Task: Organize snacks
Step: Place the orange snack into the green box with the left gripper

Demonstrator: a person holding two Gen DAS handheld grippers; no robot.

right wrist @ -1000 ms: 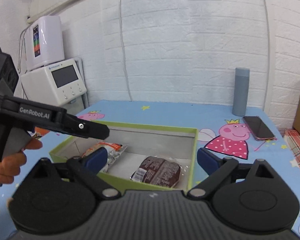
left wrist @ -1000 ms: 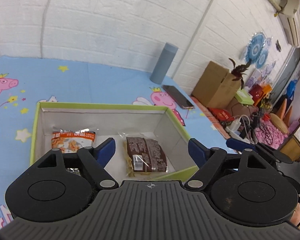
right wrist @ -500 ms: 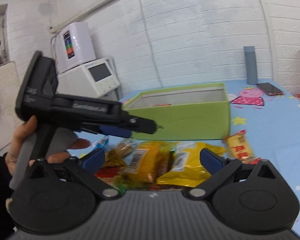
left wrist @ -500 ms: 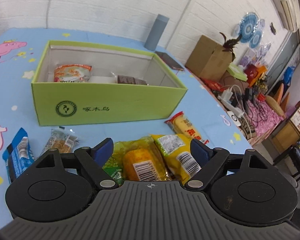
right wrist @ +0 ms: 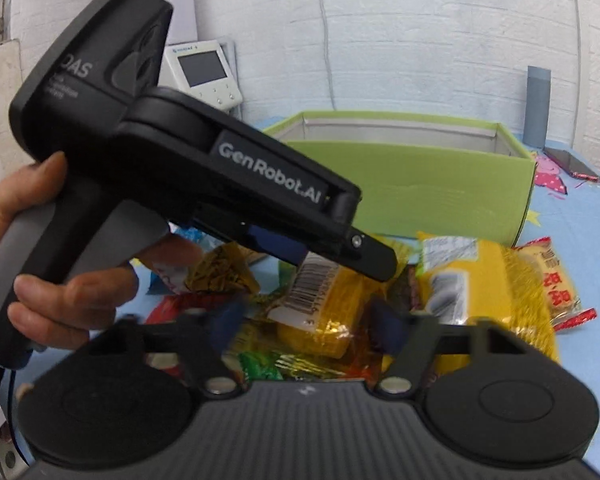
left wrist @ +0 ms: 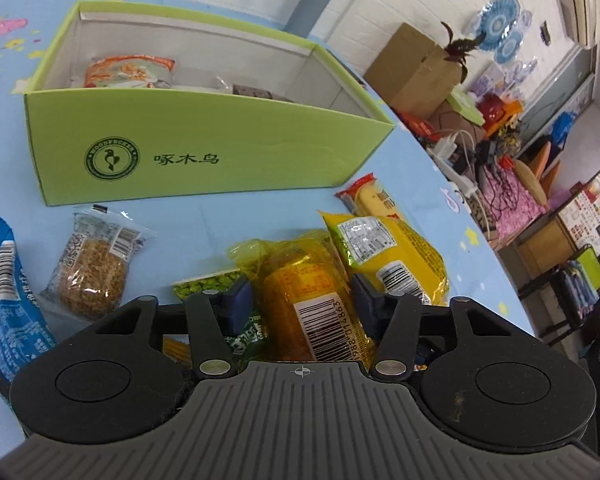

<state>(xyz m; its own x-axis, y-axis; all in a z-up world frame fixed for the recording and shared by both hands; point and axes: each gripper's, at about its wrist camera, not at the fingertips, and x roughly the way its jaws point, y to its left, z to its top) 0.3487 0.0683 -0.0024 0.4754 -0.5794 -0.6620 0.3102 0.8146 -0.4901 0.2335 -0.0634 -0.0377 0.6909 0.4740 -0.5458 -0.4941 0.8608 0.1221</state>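
Observation:
A green box [left wrist: 220,152] stands on the blue cartoon table cover, with an orange-white packet [left wrist: 128,70] and a brown packet [left wrist: 260,90] inside. Loose snacks lie in front of it. My left gripper [left wrist: 302,300] is closing, and its blue pads press the sides of an orange packet with a barcode [left wrist: 312,300]. In the right wrist view a hand holds that left gripper [right wrist: 380,268] over the same orange packet [right wrist: 316,312]. My right gripper [right wrist: 306,324] is blurred and closing around the pile. Snacks lie between its fingers, but the pads do not visibly press any.
Around the pile lie a yellow packet [left wrist: 392,248], a red-yellow packet [left wrist: 374,200], a clear-wrapped cake [left wrist: 92,272], a blue packet [left wrist: 4,300] and a green pea packet [left wrist: 208,284]. A grey bottle [right wrist: 538,108] and phone [right wrist: 572,164] sit behind the box. Floor clutter lies past the table's right edge.
Both grippers drew back from above the box and sank to the snack pile in front of it. Both sets of jaws narrowed, the left onto the orange packet.

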